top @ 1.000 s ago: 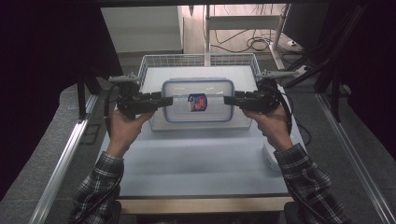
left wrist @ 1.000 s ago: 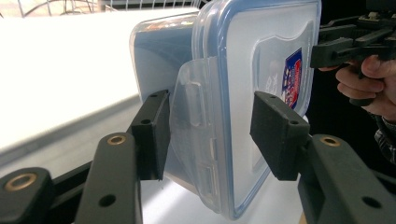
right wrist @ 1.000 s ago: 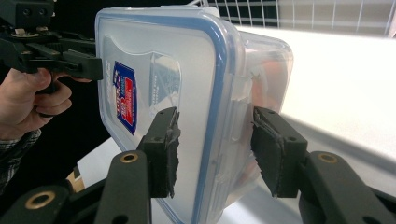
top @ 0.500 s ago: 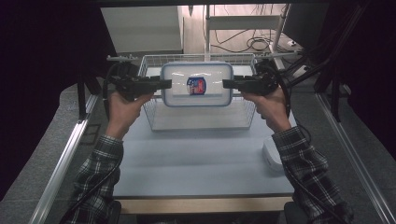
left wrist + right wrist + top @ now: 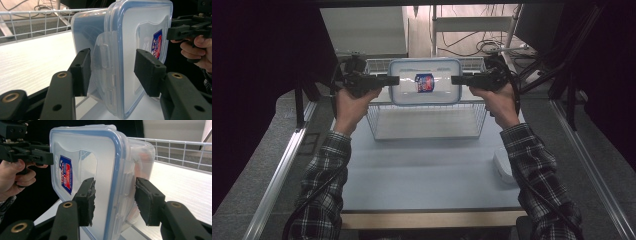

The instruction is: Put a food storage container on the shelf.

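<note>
and here's the clear plastic container [image 5: 426, 81], up in the air above the wire basket [image 5: 427, 125], carried between both grippers, its blue-rimmed lid [image 5: 447, 97] facing the high camera and a red and blue label [image 5: 424, 82] showing at the middle of it. the left gripper [image 5: 393, 80] has the container's left end, the right gripper [image 5: 457, 80] has the right end, both reaching in level from the sides, a hand wrapped round each one, checked sleeves [image 5: 324, 185] coming up from the bottom of the high view

left gripper view now: the black jaws are clamped across the container [image 5: 125, 50], one pad on the lid face, the other on the body side, with the lid's side latch [image 5: 103, 72] sitting between them. the pads look pressed against the plastic. the right gripper [image 5: 172, 31] shows at the far end with fingers curled round it

right gripper view: same story mirrored, jaws closed on the container [image 5: 100, 170] across its rim, one pad on the lid, one on the clear wall, and the label [image 5: 66, 177] off to the side. the left gripper [image 5: 48, 157] is at the far end

under it all the basket stands on the pale table [image 5: 422, 175], at the table's far half, and a white round thing [image 5: 504, 167] lies by the table's right edge, near the right sleeve, well apart from the container
</note>
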Action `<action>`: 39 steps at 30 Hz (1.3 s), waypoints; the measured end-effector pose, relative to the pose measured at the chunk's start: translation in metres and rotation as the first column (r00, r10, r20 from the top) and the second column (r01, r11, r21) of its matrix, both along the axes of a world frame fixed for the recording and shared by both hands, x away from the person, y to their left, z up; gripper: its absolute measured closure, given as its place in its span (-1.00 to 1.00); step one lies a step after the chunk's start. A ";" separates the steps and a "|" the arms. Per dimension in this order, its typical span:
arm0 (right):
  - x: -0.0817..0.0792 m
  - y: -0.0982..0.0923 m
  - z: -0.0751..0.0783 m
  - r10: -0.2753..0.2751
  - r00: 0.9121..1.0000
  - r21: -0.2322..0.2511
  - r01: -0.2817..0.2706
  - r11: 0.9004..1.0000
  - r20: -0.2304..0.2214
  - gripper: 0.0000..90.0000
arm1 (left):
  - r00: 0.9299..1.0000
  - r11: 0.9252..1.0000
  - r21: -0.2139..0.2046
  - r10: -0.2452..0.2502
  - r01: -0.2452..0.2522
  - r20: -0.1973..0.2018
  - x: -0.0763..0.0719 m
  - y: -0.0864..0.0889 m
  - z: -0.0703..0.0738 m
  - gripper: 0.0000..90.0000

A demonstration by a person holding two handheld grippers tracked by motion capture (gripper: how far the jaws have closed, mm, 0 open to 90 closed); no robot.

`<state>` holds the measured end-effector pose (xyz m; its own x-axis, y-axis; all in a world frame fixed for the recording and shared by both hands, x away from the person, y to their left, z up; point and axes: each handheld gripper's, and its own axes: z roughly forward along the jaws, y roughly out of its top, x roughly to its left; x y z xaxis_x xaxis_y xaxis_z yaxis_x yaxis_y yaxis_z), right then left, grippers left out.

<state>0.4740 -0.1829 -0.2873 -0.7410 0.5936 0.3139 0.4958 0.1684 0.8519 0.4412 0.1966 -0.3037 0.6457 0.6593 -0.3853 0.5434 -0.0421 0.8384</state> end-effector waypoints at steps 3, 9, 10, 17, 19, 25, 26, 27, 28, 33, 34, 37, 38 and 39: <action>0.005 0.000 -0.005 -0.001 1.000 0.002 0.001 1.000 -0.013 0.13 | 1.000 1.000 -0.001 0.003 -0.003 -0.010 0.005 0.000 -0.004 0.07; 0.008 0.001 -0.005 -0.009 1.000 0.011 0.009 1.000 -0.011 0.11 | 1.000 1.000 -0.009 0.010 -0.010 0.007 0.008 0.001 -0.007 0.04; 0.010 0.001 -0.006 -0.015 1.000 0.000 0.015 1.000 -0.012 0.06 | 0.999 0.998 0.045 0.033 -0.035 0.040 0.007 -0.003 -0.007 0.02; 0.014 0.005 -0.014 -0.057 0.998 -0.047 0.057 0.997 -0.001 0.07 | 0.993 0.987 0.134 0.083 -0.093 0.078 0.005 -0.011 -0.011 0.15; 0.017 0.002 -0.013 -0.053 0.999 -0.027 0.053 0.998 -0.011 0.08 | 0.994 0.976 0.198 0.076 -0.090 0.077 0.007 -0.016 -0.013 0.06; 0.017 0.005 -0.011 -0.072 0.997 -0.052 0.073 0.996 0.009 0.12 | 0.994 0.970 0.222 0.081 -0.096 0.079 0.007 -0.019 -0.016 0.02; 0.018 0.006 -0.012 -0.091 0.996 -0.059 0.092 0.994 0.014 0.16 | 0.994 0.972 0.213 0.083 -0.097 0.076 0.007 -0.018 -0.017 0.02; 0.018 0.006 -0.012 -0.091 0.996 -0.059 0.092 0.994 0.014 0.16 | 0.994 0.972 0.213 0.083 -0.097 0.076 0.007 -0.018 -0.017 0.04; 0.018 0.006 -0.012 -0.099 0.995 -0.052 0.100 0.994 0.016 0.18 | 0.993 0.976 0.193 0.081 -0.097 0.088 0.005 -0.016 -0.017 0.06; 0.008 0.001 -0.011 -0.087 0.994 -0.048 0.091 0.995 0.065 0.49 | 0.991 0.985 0.140 0.083 -0.097 0.103 0.001 -0.003 -0.017 0.17; 0.004 -0.001 -0.010 -0.087 0.994 -0.046 0.090 0.995 0.074 0.58 | 0.991 0.986 0.137 0.086 -0.100 0.107 0.000 -0.001 -0.018 0.24; -0.004 -0.003 -0.011 -0.076 0.992 -0.067 0.083 0.994 0.100 0.78 | 0.990 0.987 0.126 0.084 -0.098 0.109 -0.004 0.003 -0.020 0.44; -0.009 -0.003 -0.013 -0.060 0.993 -0.073 0.068 0.995 0.103 0.84 | 0.991 0.988 0.119 0.082 -0.095 0.110 -0.006 0.003 -0.021 0.44; -0.016 -0.001 -0.018 -0.029 0.994 -0.091 0.039 0.995 0.109 0.92 | 0.991 0.991 0.103 0.072 -0.084 0.113 -0.010 0.004 -0.024 0.48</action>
